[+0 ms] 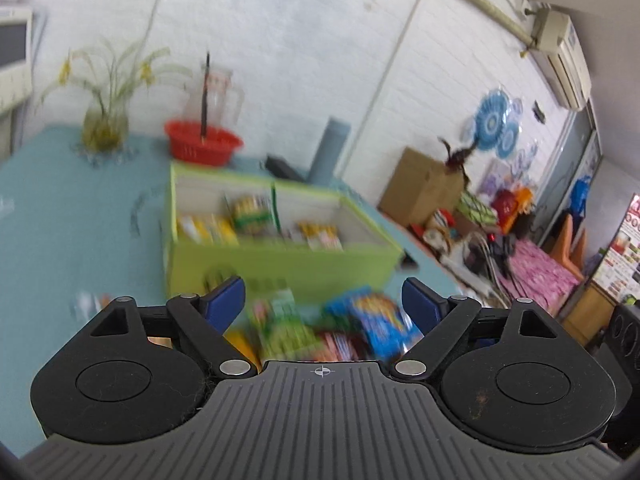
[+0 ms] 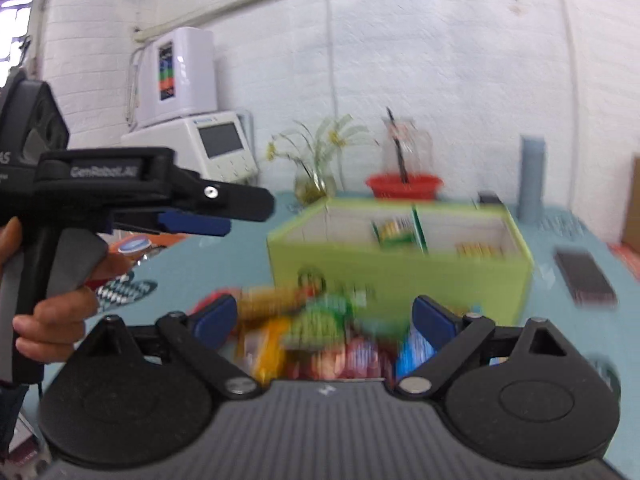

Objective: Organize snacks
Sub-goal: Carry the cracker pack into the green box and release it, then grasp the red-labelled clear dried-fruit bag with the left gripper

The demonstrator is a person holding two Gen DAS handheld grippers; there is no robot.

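the left gripper (image 1: 322,304) hangs over a blurred heap of snack packets (image 1: 332,328) on the blue counter (image 1: 60,216), its jaws spread wide with nothing pressed between them. just beyond the heap stands a green box (image 1: 280,264) with two compartments, each holding a few packets. behind it sit a red basket (image 1: 202,144) and a potted plant (image 1: 106,120).

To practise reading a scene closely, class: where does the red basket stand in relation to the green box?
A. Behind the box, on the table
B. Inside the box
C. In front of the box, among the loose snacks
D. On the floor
A: the red basket stands on the blue table beyond the far wall of the green box, while the loose snacks lie on the near side.
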